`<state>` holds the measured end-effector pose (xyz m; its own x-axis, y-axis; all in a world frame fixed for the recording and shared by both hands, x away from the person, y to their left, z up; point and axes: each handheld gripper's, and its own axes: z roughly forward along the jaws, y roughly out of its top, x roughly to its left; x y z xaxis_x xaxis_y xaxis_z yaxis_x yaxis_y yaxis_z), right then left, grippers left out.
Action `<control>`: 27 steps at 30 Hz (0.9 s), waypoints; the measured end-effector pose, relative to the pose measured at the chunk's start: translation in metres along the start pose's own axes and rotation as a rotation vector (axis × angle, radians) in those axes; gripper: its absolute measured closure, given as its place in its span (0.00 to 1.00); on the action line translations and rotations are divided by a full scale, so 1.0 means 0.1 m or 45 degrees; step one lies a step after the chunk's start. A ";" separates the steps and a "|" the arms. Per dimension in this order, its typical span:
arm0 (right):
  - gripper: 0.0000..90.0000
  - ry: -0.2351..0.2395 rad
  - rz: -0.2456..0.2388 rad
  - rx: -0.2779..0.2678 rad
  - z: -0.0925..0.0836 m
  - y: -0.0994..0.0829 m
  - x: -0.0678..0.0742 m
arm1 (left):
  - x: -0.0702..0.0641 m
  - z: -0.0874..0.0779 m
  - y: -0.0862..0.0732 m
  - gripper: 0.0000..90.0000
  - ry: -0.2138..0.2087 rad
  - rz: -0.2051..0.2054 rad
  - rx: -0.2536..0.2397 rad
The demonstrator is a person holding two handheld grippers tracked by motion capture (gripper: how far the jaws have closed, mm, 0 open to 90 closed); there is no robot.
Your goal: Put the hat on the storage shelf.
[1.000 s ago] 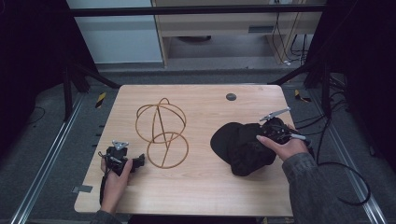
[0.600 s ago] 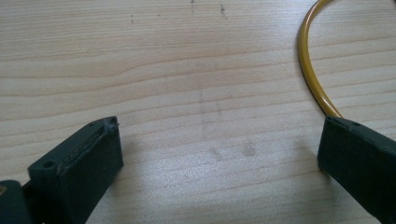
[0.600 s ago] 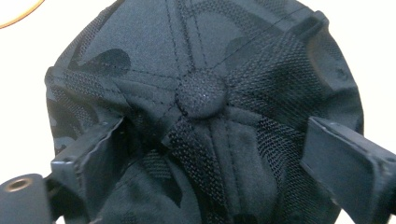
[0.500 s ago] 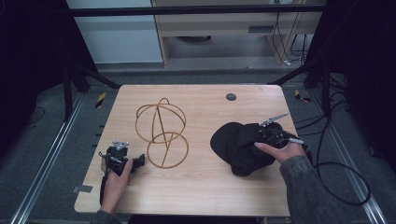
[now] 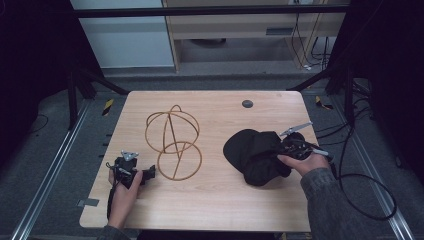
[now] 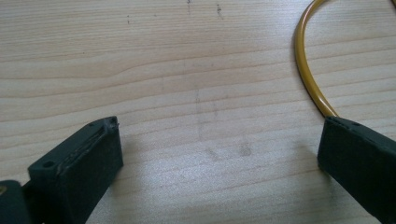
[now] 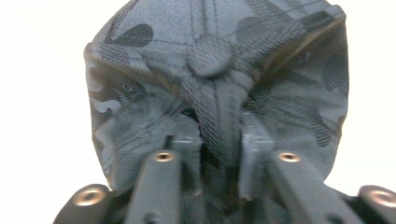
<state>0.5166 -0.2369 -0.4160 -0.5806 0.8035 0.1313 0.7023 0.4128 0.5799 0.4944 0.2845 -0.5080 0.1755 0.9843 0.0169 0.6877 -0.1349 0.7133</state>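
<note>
Count: 1 bench [image 5: 210,205]. 1 black cap [image 5: 255,155]. 1 wire stand [image 5: 172,142], made of a dome frame plus a ring base. 1 small dark round disc [image 5: 247,104] set in the benchtop. 2 claws: left claw [image 5: 150,173], right claw [image 5: 280,150].

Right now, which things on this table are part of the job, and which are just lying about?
In use:
- black fabric cap, pinched by the right gripper, whose jaws have just been closing
- golden wire hat stand

Lying about:
- small dark round disc
- left gripper, open, idle
</note>
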 end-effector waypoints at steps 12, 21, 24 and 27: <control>0.96 0.035 0.020 0.008 -0.08 0.29 0.04 | 0.00 0.00 0.00 0.00 -0.003 0.001 -0.002; 0.96 0.054 0.024 0.017 -0.20 0.68 0.11 | 0.00 0.00 0.00 0.00 -0.003 0.001 -0.002; 0.96 0.044 0.035 -0.003 -0.28 0.76 0.13 | 0.00 0.00 0.00 0.00 -0.003 -0.003 -0.005; 0.96 0.046 0.038 -0.086 -0.47 0.90 0.17 | 0.00 0.00 0.00 0.00 -0.003 -0.003 -0.005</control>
<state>0.5505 -0.2061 -0.3232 -0.5752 0.7985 0.1776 0.6908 0.3579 0.6283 0.4945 0.2841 -0.5082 0.1756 0.9844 0.0139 0.6853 -0.1324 0.7161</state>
